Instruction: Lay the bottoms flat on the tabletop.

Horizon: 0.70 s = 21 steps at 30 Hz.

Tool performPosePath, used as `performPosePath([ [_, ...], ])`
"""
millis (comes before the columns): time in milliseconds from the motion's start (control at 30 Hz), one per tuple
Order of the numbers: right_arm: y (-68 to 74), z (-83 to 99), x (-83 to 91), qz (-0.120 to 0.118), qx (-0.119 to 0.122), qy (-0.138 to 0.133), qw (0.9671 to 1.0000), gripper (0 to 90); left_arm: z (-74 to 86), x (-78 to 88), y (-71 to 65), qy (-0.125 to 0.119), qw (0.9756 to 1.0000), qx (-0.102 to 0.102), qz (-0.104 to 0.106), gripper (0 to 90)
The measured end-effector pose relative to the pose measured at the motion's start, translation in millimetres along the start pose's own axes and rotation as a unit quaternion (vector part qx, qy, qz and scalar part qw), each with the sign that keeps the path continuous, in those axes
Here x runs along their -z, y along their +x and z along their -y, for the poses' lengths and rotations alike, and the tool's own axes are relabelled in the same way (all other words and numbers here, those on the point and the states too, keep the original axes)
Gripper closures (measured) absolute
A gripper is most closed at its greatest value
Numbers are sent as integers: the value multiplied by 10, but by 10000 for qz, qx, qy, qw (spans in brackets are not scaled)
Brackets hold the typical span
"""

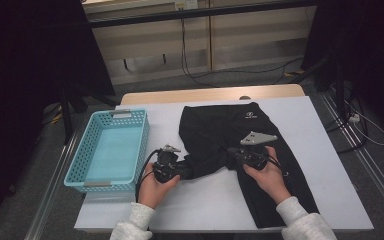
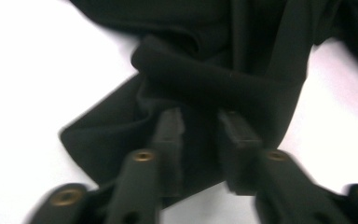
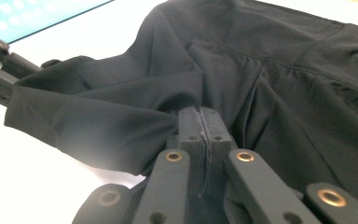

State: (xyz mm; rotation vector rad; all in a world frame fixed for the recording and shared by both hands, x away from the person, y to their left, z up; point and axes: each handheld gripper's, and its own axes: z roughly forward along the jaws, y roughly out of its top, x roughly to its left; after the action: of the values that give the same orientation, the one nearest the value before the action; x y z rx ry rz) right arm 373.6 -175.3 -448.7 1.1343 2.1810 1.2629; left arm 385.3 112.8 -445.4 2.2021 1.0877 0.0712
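scene: black stretchy fabric shorts (image 1: 230,145) spread on white table (image 1: 320,150) | right gripper (image 3: 204,122) pinched tight on cloth | left gripper (image 2: 200,122) narrowed around bunched leg fold, grip unclear | advice: seat fold deep, lift evenly toward light-blue plastic basket (image 1: 75,167).

No legible text or labels

The trousers (image 1: 215,137) between the two tools are black matt cloth, smooth and softly creased. Each tool (image 3: 200,122) has matt black plastic jaws with brass-coloured rivets. The basket (image 1: 92,167) is glossy turquoise perforated plastic on the smooth white table (image 1: 310,135).
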Motion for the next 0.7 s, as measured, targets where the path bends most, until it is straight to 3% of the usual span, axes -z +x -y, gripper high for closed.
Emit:
performPosePath([
  [100,6,0,33,-9,34,-6,10000,890,-11,-9,-11,155,9998,-18,122,897],
  [167,14,0,66,33,57,-51,10000,891,-23,3,-20,167,9996,10,213,900],
  [233,21,-7,95,25,66,-73,9999,892,-55,60,-35,22,9994,73,343,900],
  [333,20,-40,141,22,104,-134,9999,893,-140,202,-29,-378,9979,219,477,900],
  [400,-3,-73,153,40,64,-177,9998,895,-186,253,-2,-587,9971,287,389,900],
  [533,-62,-158,122,142,28,-178,9997,894,-175,210,82,-626,9970,345,311,890],
  [600,-72,-185,99,130,13,-144,9998,894,-141,172,93,-501,9984,240,146,758],
  [633,-69,-187,89,129,31,-100,9999,894,-126,160,97,-495,9987,149,-10,632],
  [700,-58,-174,73,131,86,-26,9999,894,-100,126,105,-478,9987,100,-125,524],
])
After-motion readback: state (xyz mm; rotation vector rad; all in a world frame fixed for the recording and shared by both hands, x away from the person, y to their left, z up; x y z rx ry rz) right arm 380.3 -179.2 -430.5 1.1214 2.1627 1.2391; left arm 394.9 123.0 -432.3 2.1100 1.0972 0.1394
